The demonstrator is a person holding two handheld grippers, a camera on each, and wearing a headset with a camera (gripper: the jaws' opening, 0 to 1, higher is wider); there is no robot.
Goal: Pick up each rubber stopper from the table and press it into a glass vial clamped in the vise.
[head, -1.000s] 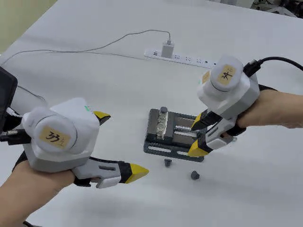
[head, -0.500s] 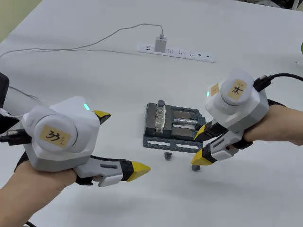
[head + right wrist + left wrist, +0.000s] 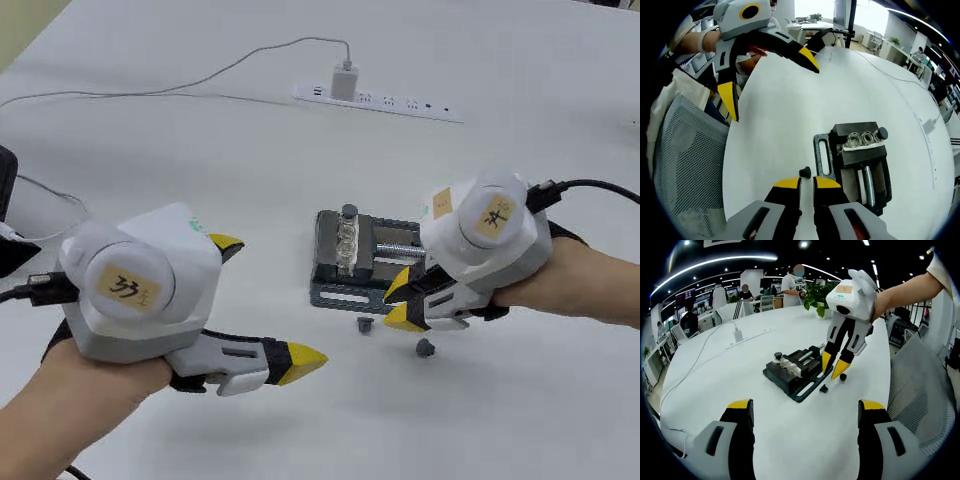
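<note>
The white desk (image 3: 520,420) carries a dark vise (image 3: 328,262) near its middle. One small stopper (image 3: 365,325) lies just before it, a second stopper (image 3: 425,348) nearby. Farther back lies a power strip (image 3: 385,101), its cable (image 3: 200,82) trailing left.

Vise: a dark metal vise (image 3: 365,270) sat mid-worktop (image 3: 520,170), with a white power strip (image 3: 378,101) well behind it.
Vials: clear glass vials (image 3: 347,240) stood in the vise.
Stoppers: a small grey rubber stopper (image 3: 365,325) lay just before the vise, and a second stopper (image 3: 425,348) lay right of it.

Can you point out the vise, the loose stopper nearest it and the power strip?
vise (image 3: 325,298): head view, on its front base plate.
loose stopper (image 3: 365,325): head view, on its top.
power strip (image 3: 385,101): head view, middle of its white body.
</note>
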